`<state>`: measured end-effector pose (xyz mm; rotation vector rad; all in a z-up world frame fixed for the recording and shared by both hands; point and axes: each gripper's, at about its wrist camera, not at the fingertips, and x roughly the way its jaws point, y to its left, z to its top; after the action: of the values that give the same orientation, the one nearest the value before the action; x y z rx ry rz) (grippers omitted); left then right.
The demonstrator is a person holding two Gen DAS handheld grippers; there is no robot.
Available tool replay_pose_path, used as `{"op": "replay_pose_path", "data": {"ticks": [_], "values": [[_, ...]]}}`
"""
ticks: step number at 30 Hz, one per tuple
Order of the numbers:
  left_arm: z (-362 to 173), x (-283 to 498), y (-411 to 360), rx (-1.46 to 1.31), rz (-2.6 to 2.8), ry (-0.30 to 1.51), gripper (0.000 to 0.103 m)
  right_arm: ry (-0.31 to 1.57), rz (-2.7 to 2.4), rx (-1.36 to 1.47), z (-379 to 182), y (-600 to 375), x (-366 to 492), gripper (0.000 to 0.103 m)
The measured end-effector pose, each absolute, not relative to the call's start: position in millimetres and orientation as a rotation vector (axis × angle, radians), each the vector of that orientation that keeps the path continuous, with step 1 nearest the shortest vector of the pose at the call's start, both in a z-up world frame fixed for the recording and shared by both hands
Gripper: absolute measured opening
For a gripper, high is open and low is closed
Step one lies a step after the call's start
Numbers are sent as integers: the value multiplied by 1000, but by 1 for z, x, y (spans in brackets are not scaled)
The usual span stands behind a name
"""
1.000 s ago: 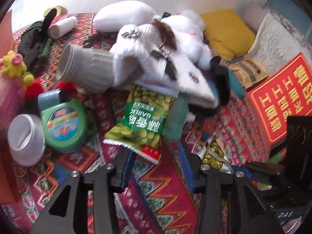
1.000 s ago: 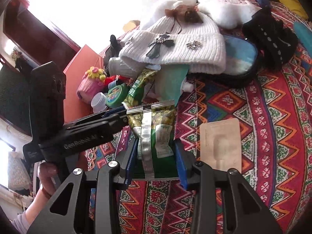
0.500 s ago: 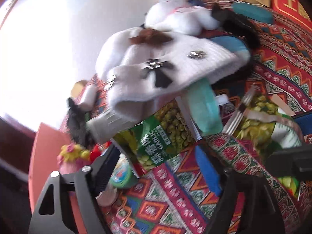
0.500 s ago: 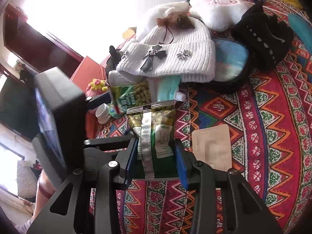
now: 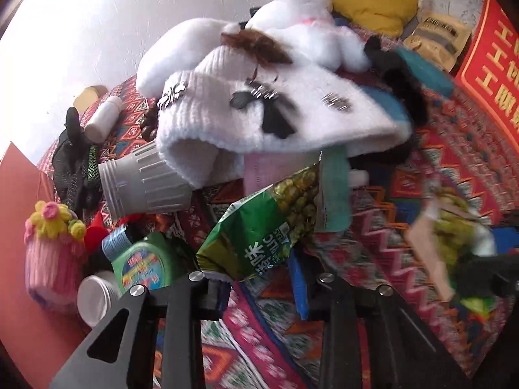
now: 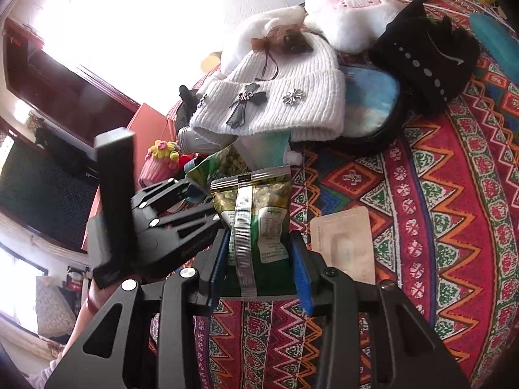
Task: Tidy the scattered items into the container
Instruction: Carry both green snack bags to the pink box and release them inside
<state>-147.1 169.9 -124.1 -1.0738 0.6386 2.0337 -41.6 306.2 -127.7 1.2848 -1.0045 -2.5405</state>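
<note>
My right gripper [image 6: 259,272] is shut on a green pea snack packet [image 6: 256,223], held with its silver back seam facing me above the patterned cloth. My left gripper [image 5: 262,288] is open; a second green pea packet [image 5: 262,233] lies tilted between its blue-padded fingers, not pinched. That packet also shows in the right wrist view [image 6: 223,162], beside the left gripper's black body [image 6: 168,220]. A white knitted hat [image 5: 259,120] with a black cross sits just beyond. The red-orange container wall [image 5: 19,227] stands at the left edge.
A grey ribbed cup [image 5: 146,181], a green bottle [image 5: 142,262], a white cap [image 5: 94,298] and a pink knitted cupcake [image 5: 52,249] lie at the left. A white plush toy [image 6: 350,9], black gloves [image 6: 425,55], a blue pouch [image 6: 369,100] and a beige sachet [image 6: 343,243] lie on the cloth.
The left gripper has swung and closed in on the second pea packet, which now lies tilted between its fingers. The right gripper still holds its packet, barely moved.
</note>
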Motion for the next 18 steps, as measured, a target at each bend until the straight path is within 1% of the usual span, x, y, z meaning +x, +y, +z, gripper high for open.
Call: {"op": "replay_pose_path", "data": {"ticks": [3, 6, 10, 13, 18], "values": [[-107, -135, 165, -1067, 2041, 542, 26, -1015, -2547, 1275, -127, 309, -42, 35], [-89, -121, 153, -1043, 2062, 491, 26, -1016, -2548, 1263, -125, 308, -43, 35], [-72, -98, 130, -1025, 2118, 478, 26, -988, -2558, 1253, -121, 301, -40, 35], [-65, -85, 109, -1008, 2170, 520, 26, -943, -2585, 1260, -120, 294, -38, 35], [-46, -82, 72, -986, 2235, 466, 26, -869, -2630, 1263, -113, 277, -34, 35]]}}
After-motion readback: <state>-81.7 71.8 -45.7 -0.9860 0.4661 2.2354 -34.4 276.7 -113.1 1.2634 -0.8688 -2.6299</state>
